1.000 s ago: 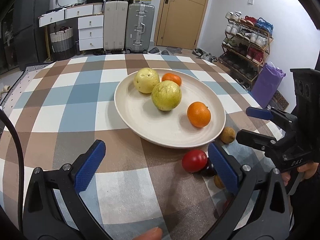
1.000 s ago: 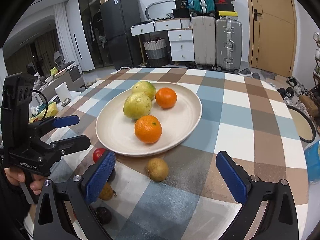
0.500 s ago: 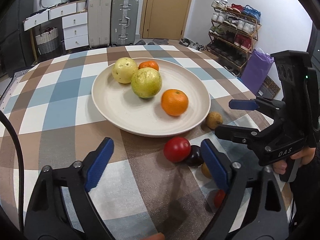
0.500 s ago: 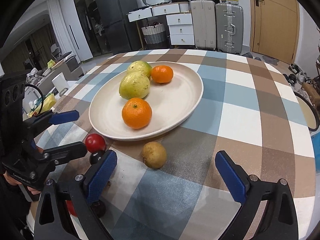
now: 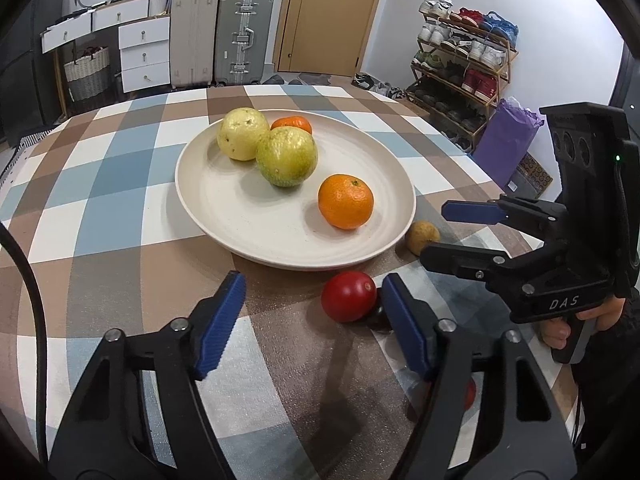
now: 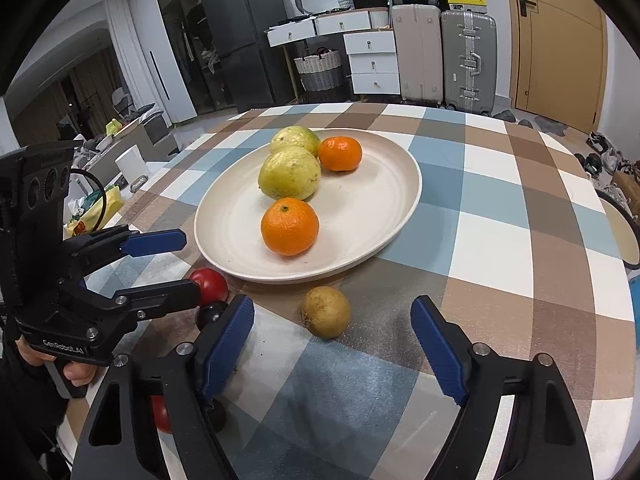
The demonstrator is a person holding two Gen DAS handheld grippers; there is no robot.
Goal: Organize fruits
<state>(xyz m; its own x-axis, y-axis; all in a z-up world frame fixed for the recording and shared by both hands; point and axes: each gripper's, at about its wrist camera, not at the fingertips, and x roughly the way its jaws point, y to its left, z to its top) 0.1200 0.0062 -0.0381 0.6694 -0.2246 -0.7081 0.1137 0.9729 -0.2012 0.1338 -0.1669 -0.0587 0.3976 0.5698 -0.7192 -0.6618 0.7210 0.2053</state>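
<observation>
A cream plate (image 5: 240, 216) (image 6: 376, 216) holds two yellow-green guavas (image 5: 286, 156) (image 6: 290, 174) and two oranges (image 5: 346, 201) (image 6: 290, 226). On the checked cloth beside it lie a red tomato (image 5: 348, 296) (image 6: 212, 282), a dark plum (image 6: 210, 314) and a brown fruit (image 5: 422, 237) (image 6: 326, 312). My left gripper (image 5: 314, 324) is open and empty, just short of the tomato. My right gripper (image 6: 332, 344) is open and empty, the brown fruit just ahead of its fingertips.
Another red fruit (image 6: 160, 414) and a dark one (image 6: 218, 416) lie near the table's front edge, partly hidden by my right gripper. Suitcases (image 5: 244, 36), drawers and a shoe rack (image 5: 460, 64) stand beyond the table.
Both grippers have moved closer to the loose fruits by the plate's near rim. Both stay open and empty. No fruit has moved.
</observation>
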